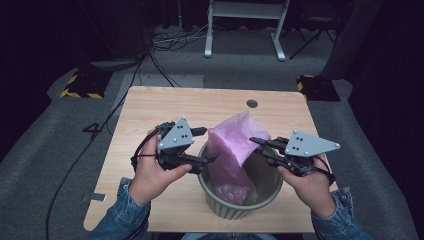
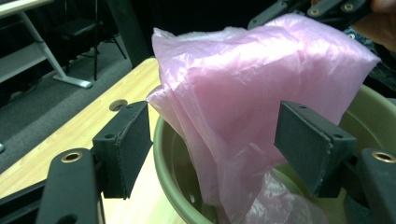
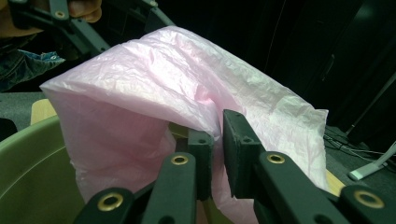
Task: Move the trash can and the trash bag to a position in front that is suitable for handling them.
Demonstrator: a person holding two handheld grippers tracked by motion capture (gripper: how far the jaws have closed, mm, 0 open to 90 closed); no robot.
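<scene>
Half inside the green ribbed bin [image 1: 240,200], a pink plastic bag [image 1: 235,145] stands up out of the opening, its lower part down against the bin's inner wall and its crumpled top rising well above the rim. At the bag's upper right edge the right gripper [image 1: 257,142] has its jaws pressed nearly together on a fold of the film; the right gripper view shows the thin pink sheet [image 3: 187,93] pinched between the two black pads [image 3: 236,149] and draped over them. On the bag's other side the left gripper [image 1: 205,145] has its jaws spread wide, one above the other in the high view; in the left gripper view the bag [image 2: 247,93] hangs between the pads [image 2: 128,144] without either one touching it. Both hands come up from the near edge of the worktop [image 1: 150,110] in blue denim sleeves, one each side of the bin, with both grippers angled inward toward the bag.
</scene>
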